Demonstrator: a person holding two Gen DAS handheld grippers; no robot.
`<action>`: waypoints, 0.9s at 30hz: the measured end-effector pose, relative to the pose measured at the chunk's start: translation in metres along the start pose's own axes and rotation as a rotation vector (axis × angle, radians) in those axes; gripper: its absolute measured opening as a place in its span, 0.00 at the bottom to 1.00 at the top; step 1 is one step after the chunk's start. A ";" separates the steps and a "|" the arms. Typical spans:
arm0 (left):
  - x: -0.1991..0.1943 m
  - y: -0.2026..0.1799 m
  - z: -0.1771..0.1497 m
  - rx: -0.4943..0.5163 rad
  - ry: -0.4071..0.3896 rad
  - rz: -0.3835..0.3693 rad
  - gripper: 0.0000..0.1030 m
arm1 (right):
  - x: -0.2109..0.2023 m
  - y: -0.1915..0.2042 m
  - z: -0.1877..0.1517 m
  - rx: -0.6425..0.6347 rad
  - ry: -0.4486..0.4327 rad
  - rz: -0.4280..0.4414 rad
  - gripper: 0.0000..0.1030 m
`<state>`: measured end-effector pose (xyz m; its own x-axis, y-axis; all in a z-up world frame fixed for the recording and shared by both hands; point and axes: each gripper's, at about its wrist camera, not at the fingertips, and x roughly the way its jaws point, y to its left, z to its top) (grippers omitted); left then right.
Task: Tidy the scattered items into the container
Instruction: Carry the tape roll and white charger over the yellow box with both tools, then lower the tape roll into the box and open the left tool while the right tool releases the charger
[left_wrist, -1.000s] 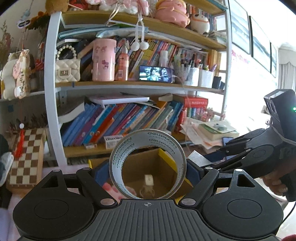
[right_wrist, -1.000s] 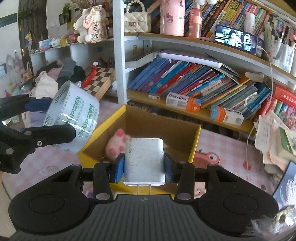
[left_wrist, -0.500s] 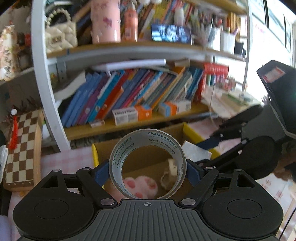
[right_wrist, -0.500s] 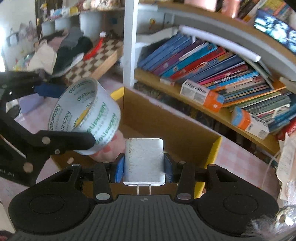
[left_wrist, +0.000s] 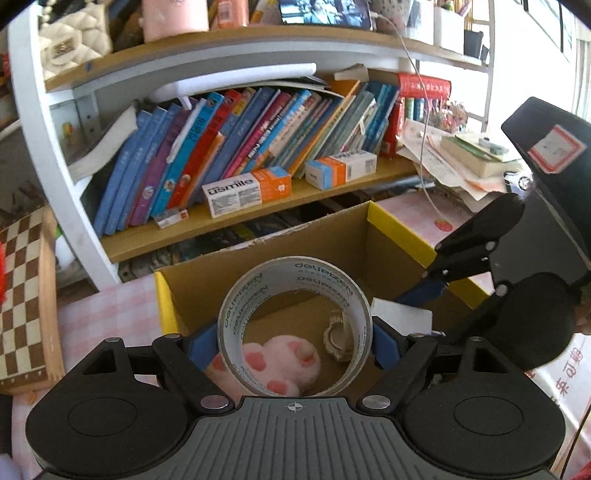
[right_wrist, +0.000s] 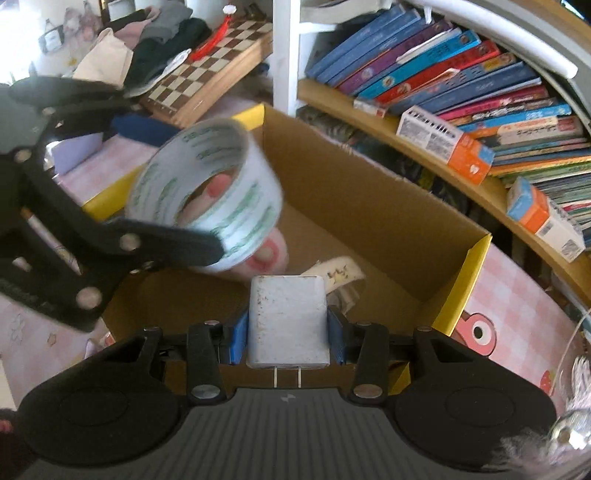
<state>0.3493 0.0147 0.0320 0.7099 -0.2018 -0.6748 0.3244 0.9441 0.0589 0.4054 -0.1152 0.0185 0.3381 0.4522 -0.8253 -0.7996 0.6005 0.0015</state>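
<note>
Over the cardboard box (left_wrist: 391, 236) I hold two items: left gripper (left_wrist: 294, 345) clamped across a light, stiff, slick tape roll (left_wrist: 294, 325); right gripper (right_wrist: 287, 330) pinching a hard, smooth charger (right_wrist: 287, 325) by its flat sides.

Legible text noted: "deliPIZEN", printed repeatedly around the inner core of the tape roll (left_wrist: 294, 325). "usmile" on the white-and-orange carton (left_wrist: 246, 190) lying on the lower bookshelf (left_wrist: 236, 218). Red Chinese characters on the bench cover (left_wrist: 565, 373) at right. Book-spine titles are too small to read.
</note>
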 end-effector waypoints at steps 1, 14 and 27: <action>0.004 0.000 0.003 0.010 0.009 -0.003 0.82 | 0.000 -0.001 0.000 -0.002 0.008 0.011 0.40; 0.041 0.003 0.025 0.046 0.102 -0.044 0.82 | -0.009 -0.003 0.000 0.003 0.073 0.111 0.40; 0.072 0.027 0.030 -0.157 0.162 -0.112 0.83 | 0.023 -0.014 -0.002 0.118 0.155 0.264 0.40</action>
<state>0.4279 0.0182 0.0072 0.5614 -0.2747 -0.7806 0.2852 0.9497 -0.1291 0.4231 -0.1143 -0.0018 0.0394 0.5022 -0.8639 -0.7835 0.5521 0.2852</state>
